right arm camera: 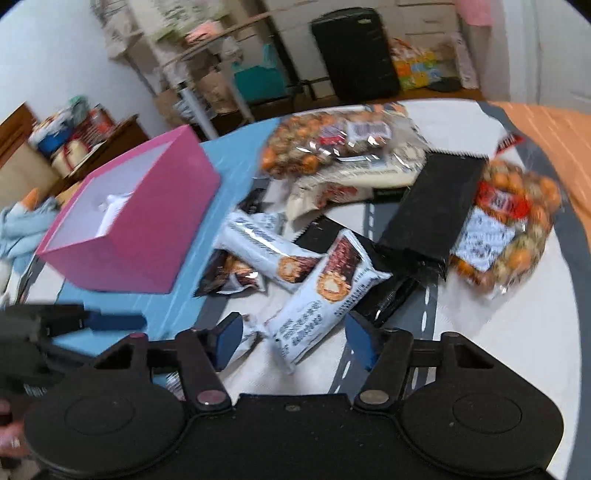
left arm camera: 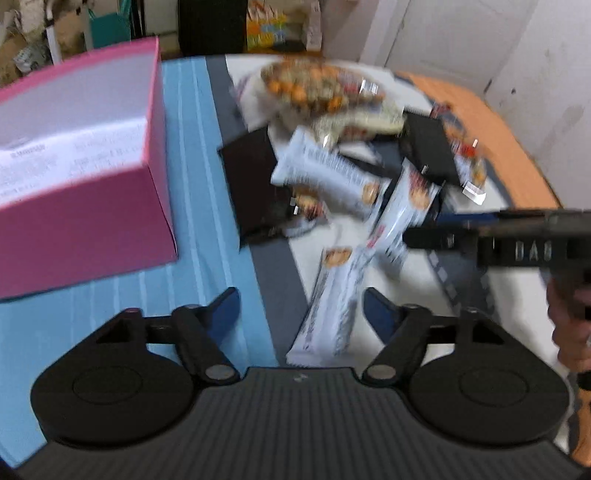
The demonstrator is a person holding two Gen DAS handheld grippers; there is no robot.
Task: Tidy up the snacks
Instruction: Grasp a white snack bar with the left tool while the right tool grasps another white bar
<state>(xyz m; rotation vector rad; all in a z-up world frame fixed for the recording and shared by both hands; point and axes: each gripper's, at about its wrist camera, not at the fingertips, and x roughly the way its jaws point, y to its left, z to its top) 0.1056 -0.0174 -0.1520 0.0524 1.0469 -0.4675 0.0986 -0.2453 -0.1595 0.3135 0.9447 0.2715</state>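
Observation:
A pile of snacks lies on the play mat. A pink open box [left arm camera: 88,206] stands to its left; it also shows in the right wrist view [right arm camera: 147,225]. My left gripper [left arm camera: 301,308] is open over a white biscuit pack [left arm camera: 332,314]. My right gripper [right arm camera: 293,334] is open with another white biscuit pack [right arm camera: 321,295] between its fingers, not clamped. A third white pack [right arm camera: 266,251], black packets [right arm camera: 432,214] and clear bags of orange snacks [right arm camera: 506,229] lie beyond. The right gripper also shows from the side in the left wrist view [left arm camera: 443,229].
The box holds a sheet of white paper [left arm camera: 70,155]. The mat has a blue strip [left arm camera: 207,206] and an orange edge [left arm camera: 498,140]. A black suitcase [right arm camera: 354,51], shelves and cluttered furniture stand behind. A white door [left arm camera: 461,33] is at the back right.

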